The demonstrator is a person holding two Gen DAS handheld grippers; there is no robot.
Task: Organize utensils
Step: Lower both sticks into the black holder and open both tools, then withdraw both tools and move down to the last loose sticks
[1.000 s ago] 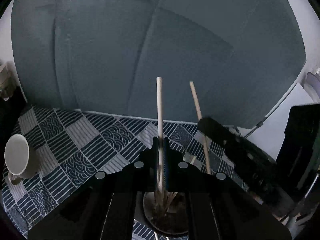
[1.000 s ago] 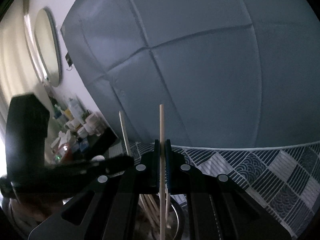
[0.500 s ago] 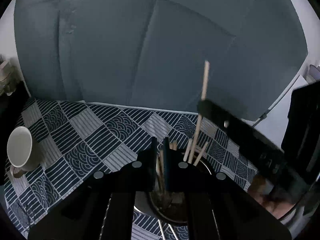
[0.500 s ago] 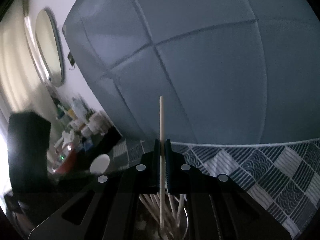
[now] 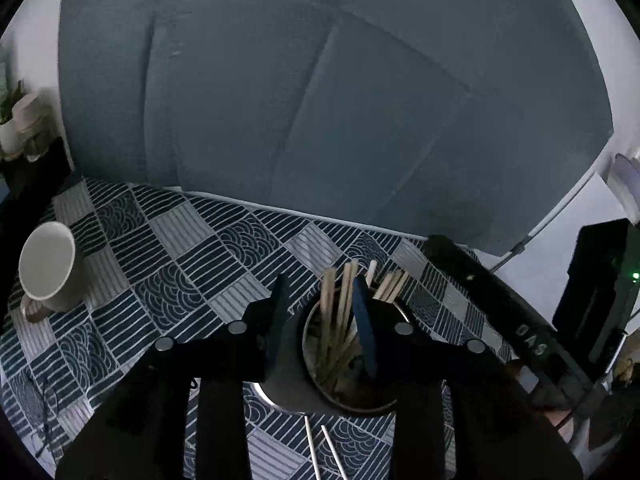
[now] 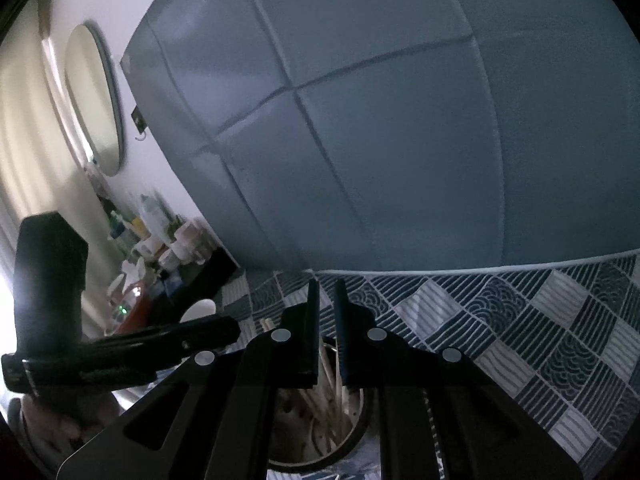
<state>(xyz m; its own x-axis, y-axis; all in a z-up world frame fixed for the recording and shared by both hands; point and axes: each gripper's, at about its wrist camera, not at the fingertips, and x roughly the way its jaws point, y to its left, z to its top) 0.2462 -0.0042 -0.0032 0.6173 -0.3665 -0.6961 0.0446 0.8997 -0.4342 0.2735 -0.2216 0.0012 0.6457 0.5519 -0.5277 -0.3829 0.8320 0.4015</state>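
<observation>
A round metal holder (image 5: 316, 398) stands on the patterned cloth and holds several wooden chopsticks (image 5: 340, 308). My left gripper (image 5: 320, 284) is open right above it, jaws wide apart, nothing between them. My right gripper (image 6: 325, 285) is open with a narrow gap, empty, over the same holder (image 6: 360, 436), whose chopsticks (image 6: 329, 368) show between the jaws. The right gripper's body (image 5: 496, 312) crosses the left wrist view; the left gripper's body (image 6: 120, 352) crosses the right wrist view. Two loose chopsticks (image 5: 320, 452) lie on the cloth in front of the holder.
A white mug (image 5: 48, 268) stands at the left on the blue-and-grey patterned cloth (image 5: 168, 264). A grey padded panel (image 5: 320, 100) rises behind the table. A shelf with bottles (image 6: 160, 240) and a mirror (image 6: 94, 100) are at the far left.
Both grippers have let go of their chopsticks, which now stand in the holder. The left jaws opened wide, the right jaws opened slightly. Both grippers moved lower over the holder.
</observation>
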